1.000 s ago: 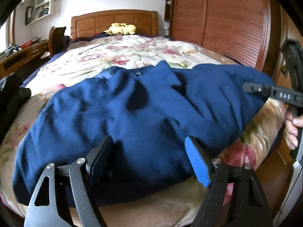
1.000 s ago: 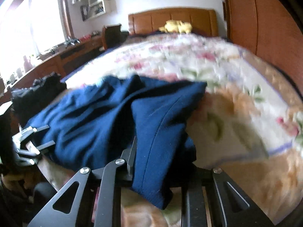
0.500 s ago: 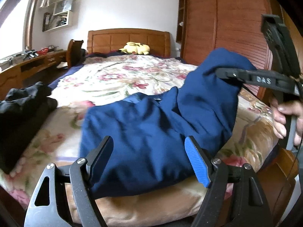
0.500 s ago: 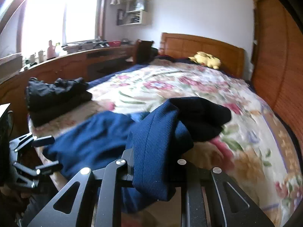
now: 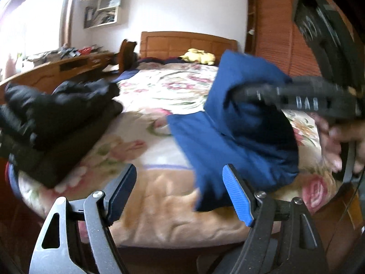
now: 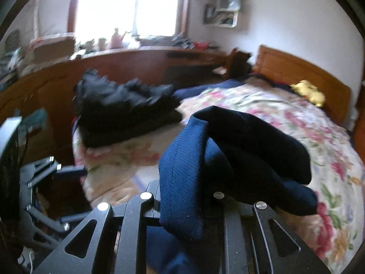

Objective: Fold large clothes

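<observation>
Right tool [image 6: 182, 203] grips the navy sweater [image 5: 239, 137] lifted above the bed's [image 5: 159, 210] foot edge; left tool [image 5: 180, 194] gapes, holding nothing.

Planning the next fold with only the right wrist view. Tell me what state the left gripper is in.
Observer: The left gripper is open, with nothing between its jaws.
Operator: Report how the cloth hangs below my clamp.
Observer: The navy garment hangs bunched from the right gripper. Its lower part lies on the floral blanket near the foot of the bed.
Operator: Say what stands on the right side.
Observer: A wooden wardrobe with slatted doors stands beside the bed there.
</observation>
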`<state>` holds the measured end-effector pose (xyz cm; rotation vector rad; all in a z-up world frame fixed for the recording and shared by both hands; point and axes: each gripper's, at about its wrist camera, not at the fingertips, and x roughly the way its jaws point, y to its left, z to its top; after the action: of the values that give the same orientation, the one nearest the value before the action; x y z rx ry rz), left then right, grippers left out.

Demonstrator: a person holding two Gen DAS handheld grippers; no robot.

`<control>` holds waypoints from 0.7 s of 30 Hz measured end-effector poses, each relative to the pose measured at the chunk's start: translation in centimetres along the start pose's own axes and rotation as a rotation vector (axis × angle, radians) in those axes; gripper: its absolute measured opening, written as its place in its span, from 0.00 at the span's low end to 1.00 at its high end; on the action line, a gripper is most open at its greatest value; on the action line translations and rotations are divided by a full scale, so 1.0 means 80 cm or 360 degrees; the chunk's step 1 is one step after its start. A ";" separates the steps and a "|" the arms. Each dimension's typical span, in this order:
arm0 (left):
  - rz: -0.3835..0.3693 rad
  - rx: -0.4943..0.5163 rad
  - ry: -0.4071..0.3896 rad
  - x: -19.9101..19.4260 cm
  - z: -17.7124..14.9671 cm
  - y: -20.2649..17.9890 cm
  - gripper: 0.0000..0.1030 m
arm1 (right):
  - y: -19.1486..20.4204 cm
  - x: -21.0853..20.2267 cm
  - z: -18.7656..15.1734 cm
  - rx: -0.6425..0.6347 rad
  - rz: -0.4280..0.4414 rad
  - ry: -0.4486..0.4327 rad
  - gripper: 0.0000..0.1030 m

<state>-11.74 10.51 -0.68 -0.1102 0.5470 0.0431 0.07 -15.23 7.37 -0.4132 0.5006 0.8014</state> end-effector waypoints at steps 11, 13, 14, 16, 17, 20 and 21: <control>0.0035 -0.0129 0.0017 0.000 -0.012 0.051 0.77 | -0.011 0.056 -0.002 0.0094 0.0239 0.0207 0.61; 0.0022 -0.0134 0.0001 -0.004 -0.011 0.049 0.77 | -0.017 0.026 -0.005 0.0096 0.0210 0.0147 0.67; 0.0019 -0.0133 -0.0007 -0.004 -0.010 0.048 0.77 | -0.021 0.009 -0.005 0.0094 0.0188 0.0114 0.67; 0.0006 -0.0130 -0.0024 -0.005 -0.006 0.043 0.77 | -0.032 -0.030 -0.010 0.0093 0.0117 0.0035 0.67; -0.0002 -0.0130 -0.0032 -0.005 -0.003 0.041 0.77 | -0.038 -0.041 -0.012 0.0093 0.0074 0.0006 0.68; -0.0014 -0.0130 -0.0057 -0.003 0.008 0.034 0.77 | -0.060 -0.065 -0.029 0.0118 -0.0082 -0.0030 0.68; -0.0015 -0.0129 -0.0068 -0.003 0.013 0.031 0.77 | -0.072 -0.066 -0.035 0.0139 -0.0129 -0.0017 0.68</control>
<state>-11.60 13.08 0.10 -0.1904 0.5018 0.0583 0.55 -23.36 9.04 -0.3463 0.5037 0.7008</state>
